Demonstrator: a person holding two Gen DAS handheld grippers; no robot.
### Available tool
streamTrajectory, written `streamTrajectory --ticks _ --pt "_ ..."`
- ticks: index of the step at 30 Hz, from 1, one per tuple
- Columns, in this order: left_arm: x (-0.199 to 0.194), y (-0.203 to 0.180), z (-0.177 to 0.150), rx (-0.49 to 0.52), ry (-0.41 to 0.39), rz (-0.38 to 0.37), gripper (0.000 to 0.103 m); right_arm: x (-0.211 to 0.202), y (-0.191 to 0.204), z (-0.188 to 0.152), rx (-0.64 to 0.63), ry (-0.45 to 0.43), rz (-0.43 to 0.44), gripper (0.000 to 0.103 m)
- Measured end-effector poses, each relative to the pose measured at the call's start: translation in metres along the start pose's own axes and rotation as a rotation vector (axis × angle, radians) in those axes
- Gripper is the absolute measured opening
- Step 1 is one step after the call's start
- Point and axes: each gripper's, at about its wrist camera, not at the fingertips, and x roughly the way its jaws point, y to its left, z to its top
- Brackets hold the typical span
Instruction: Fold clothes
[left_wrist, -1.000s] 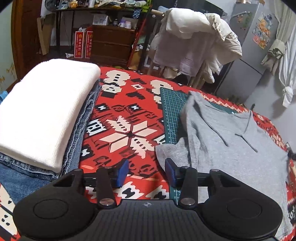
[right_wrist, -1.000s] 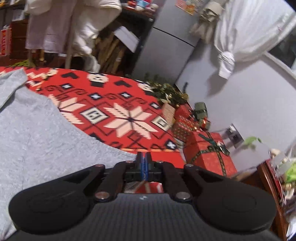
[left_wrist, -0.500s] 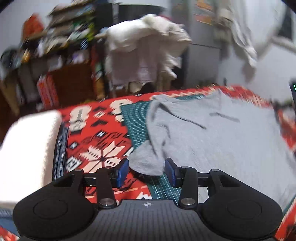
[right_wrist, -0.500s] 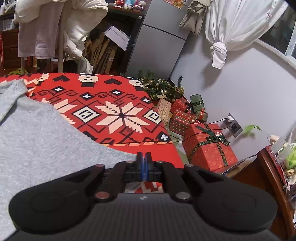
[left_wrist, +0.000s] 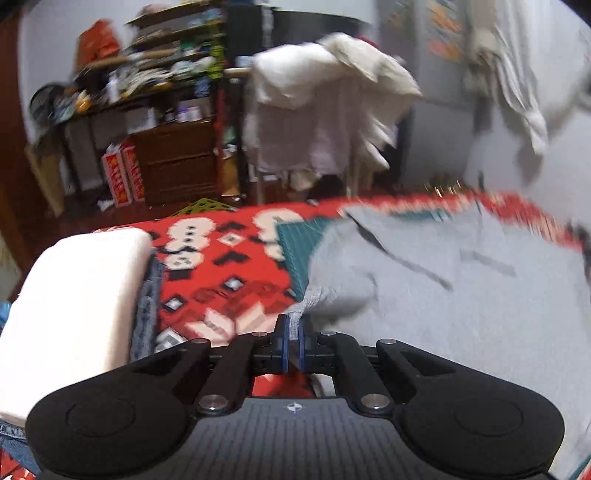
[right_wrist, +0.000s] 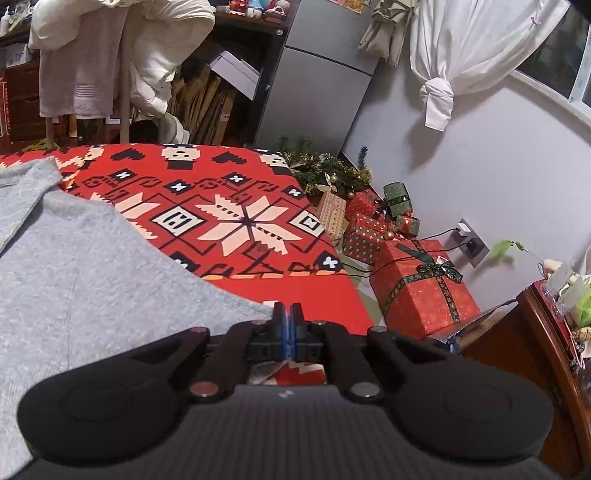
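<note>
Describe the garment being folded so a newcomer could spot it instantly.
On the red patterned blanket, right of the white folded stack, lies a grey hoodie. Unlike the stack, it is spread flat, with dark drawstrings.

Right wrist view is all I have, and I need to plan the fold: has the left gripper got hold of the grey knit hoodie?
Observer: Yes. The left gripper is shut on the ribbed cuff of the grey knit hoodie.
Operator: Anything lying left of the hoodie?
Observer: A folded white towel sits on folded blue jeans, on the red patterned tablecloth.
Operator: What lies under the hoodie?
Observer: A green cutting mat shows at its left edge.
</note>
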Motion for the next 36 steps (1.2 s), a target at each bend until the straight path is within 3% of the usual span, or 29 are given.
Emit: streamTrajectory --ticks 3,8,15,19,24,27,33,36 --pt "0.013 0.017 0.017 -0.055 0.020 0.023 0.004 0.002 0.001 0.001 0.004 0.001 0.002 0.002" --pt "0.052 0.051 0.034 -0.200 0.136 0.051 0.004 0.005 0.001 0.003 0.009 0.006 0.004 0.002" --pt "0.080 0.064 0.028 -0.265 0.289 0.082 0.004 0.012 0.002 0.004 -0.001 0.025 0.005 0.002" --pt "0.078 0.066 0.021 -0.302 0.278 0.038 0.007 0.013 0.003 0.003 0.002 0.026 0.010 0.005" --pt "0.061 0.066 0.020 -0.333 0.251 0.022 0.023 -0.014 0.002 -0.002 0.038 -0.003 0.063 0.011" --pt "0.047 0.062 0.016 -0.335 0.249 0.006 0.024 -0.036 0.002 -0.008 0.060 -0.028 0.102 0.016" --pt "0.029 0.046 -0.009 -0.413 0.295 -0.114 0.025 -0.081 0.002 -0.020 0.103 -0.078 0.178 0.016" --pt "0.029 0.037 -0.019 -0.414 0.298 -0.127 0.023 -0.102 0.007 -0.029 0.126 -0.094 0.216 0.016"
